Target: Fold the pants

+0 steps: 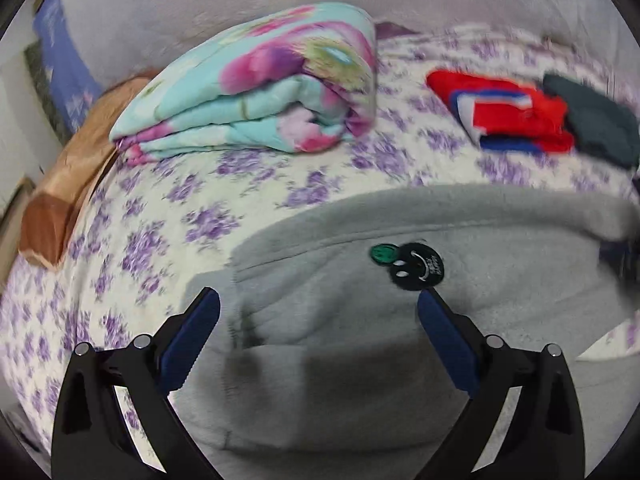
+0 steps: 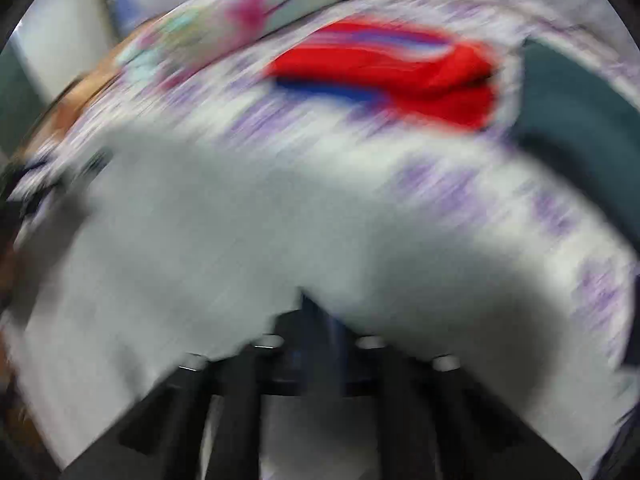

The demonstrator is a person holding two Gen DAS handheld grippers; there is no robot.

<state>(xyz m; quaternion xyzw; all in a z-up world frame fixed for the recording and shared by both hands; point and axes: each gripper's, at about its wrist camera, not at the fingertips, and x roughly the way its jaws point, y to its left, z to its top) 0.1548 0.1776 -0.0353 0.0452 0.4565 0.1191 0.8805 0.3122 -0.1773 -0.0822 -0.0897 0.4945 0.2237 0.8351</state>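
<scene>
A: Was any writing legible?

B: No. I saw two round patches [image 1: 408, 265] on the grey pants [image 1: 400, 360]; their lettering was unreadable.

A: Jaws?

B: My left gripper [image 1: 319, 320] stood wide over the pants on the bedspread [image 1: 168, 240]. My right gripper [image 2: 320, 320] was closed on grey cloth, heavily blurred.

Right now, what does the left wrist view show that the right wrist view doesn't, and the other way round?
Left wrist only: the left gripper with fingers spread wide over the grey pants, and the smiley patch on them.

Right wrist only: the right gripper, fingers together at the pants' edge; blur hides whether cloth is pinched.

Both: the pants, the floral bedspread, the folded quilt, the red and blue garment and the dark green cloth.
</scene>
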